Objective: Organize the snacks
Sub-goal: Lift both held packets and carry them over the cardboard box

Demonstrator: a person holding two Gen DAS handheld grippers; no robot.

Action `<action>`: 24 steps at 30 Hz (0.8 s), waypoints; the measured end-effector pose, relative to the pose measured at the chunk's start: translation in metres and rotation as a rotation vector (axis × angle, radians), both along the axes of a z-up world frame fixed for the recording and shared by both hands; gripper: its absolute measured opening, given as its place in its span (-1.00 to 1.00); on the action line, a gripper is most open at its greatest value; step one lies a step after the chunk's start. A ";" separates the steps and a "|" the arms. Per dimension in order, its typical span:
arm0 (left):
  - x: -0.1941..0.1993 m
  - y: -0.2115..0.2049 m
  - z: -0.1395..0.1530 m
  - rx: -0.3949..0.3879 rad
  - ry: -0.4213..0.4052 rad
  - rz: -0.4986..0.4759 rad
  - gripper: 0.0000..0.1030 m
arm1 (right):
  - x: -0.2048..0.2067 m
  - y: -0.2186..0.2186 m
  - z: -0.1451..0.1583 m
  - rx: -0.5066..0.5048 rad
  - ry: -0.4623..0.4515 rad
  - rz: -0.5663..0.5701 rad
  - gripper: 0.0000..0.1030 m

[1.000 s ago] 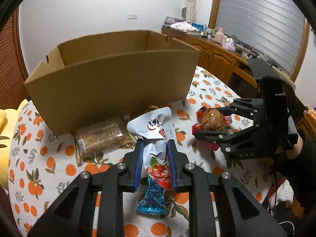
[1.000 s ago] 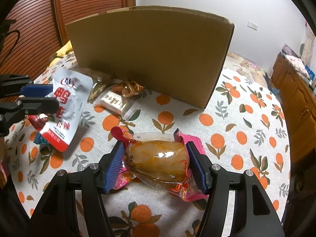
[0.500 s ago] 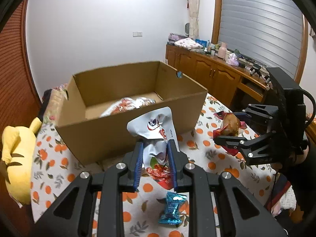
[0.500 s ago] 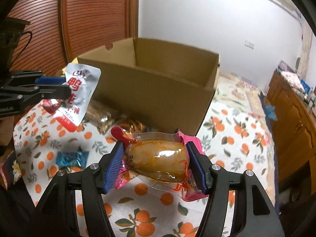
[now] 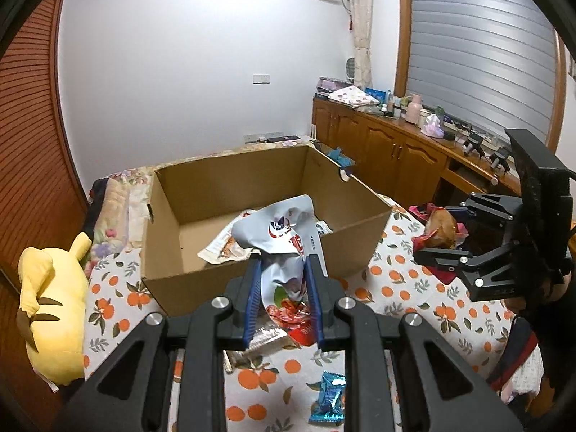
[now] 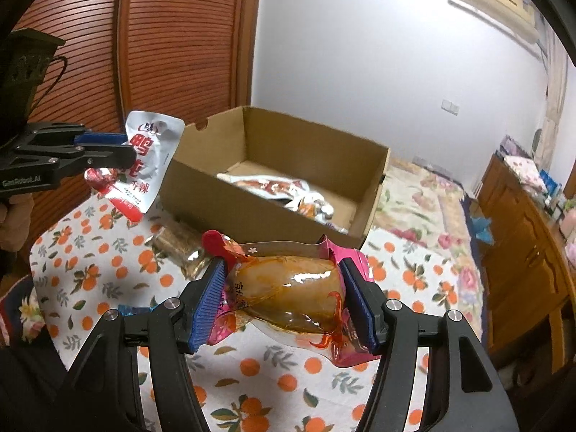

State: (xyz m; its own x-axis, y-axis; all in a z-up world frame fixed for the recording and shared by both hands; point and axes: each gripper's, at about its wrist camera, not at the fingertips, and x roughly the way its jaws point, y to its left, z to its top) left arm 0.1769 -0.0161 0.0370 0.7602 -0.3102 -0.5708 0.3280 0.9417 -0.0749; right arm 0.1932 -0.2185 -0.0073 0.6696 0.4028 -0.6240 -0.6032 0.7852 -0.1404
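My left gripper [image 5: 282,270] is shut on a white and red snack pouch [image 5: 284,237], held in the air before the near wall of an open cardboard box [image 5: 259,277]. The pouch also shows in the right wrist view [image 6: 144,165]. My right gripper [image 6: 284,280] is shut on a clear pink-edged pack of orange-brown food [image 6: 288,288], held above the table to the right of the box [image 6: 273,212]. Several snack packets [image 6: 273,187] lie inside the box.
The table has an orange-print cloth [image 5: 115,288]. On it lie a blue candy wrapper [image 5: 329,399], a silver packet [image 5: 266,338] and a brown cracker pack [image 6: 180,244]. A yellow plush toy [image 5: 54,306] sits at the left. Wooden cabinets [image 5: 396,158] stand at the right.
Both grippers have risen with their snacks, from table level to above the box rim, so the inside of the box has come into view.
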 end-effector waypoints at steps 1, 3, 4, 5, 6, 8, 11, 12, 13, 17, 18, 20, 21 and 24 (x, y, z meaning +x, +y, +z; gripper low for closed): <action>0.002 0.002 0.001 -0.001 0.002 0.005 -0.59 | 0.002 0.000 0.003 0.004 0.003 0.000 0.26; 0.006 0.005 0.003 -0.003 0.005 0.013 -0.59 | 0.005 0.001 0.007 0.001 0.001 0.003 0.26; 0.008 0.006 0.005 -0.002 0.006 0.018 -0.59 | 0.006 0.002 0.011 0.000 -0.003 0.006 0.26; 0.010 0.007 0.007 0.000 0.005 0.023 -0.59 | 0.007 0.002 0.013 0.000 -0.006 0.009 0.26; 0.012 0.008 0.009 0.002 0.004 0.027 -0.59 | 0.008 0.002 0.016 -0.003 -0.012 0.011 0.26; 0.016 0.009 0.013 0.004 -0.001 0.034 -0.59 | 0.011 0.003 0.024 0.001 -0.025 0.011 0.26; 0.024 0.013 0.017 0.007 -0.005 0.045 -0.59 | 0.017 0.004 0.031 0.005 -0.039 0.015 0.26; 0.028 0.015 0.018 0.008 -0.003 0.050 -0.59 | 0.021 0.006 0.034 0.005 -0.044 0.017 0.26; 0.029 0.015 0.017 0.009 -0.002 0.052 -0.59 | 0.023 0.007 0.036 0.005 -0.046 0.018 0.26; 0.043 0.018 0.017 0.016 0.002 0.060 -0.59 | 0.035 0.012 0.040 0.002 -0.051 0.028 0.26; 0.046 0.019 0.016 0.016 0.004 0.060 -0.59 | 0.039 0.014 0.040 0.002 -0.053 0.031 0.26; 0.054 0.020 0.014 0.017 0.009 0.060 -0.59 | 0.044 0.016 0.041 0.003 -0.052 0.036 0.26; 0.058 0.021 0.013 0.017 0.010 0.060 -0.59 | 0.047 0.016 0.042 0.004 -0.051 0.038 0.26; 0.073 0.023 0.008 0.013 0.018 0.060 -0.59 | 0.056 0.020 0.041 0.011 -0.046 0.043 0.26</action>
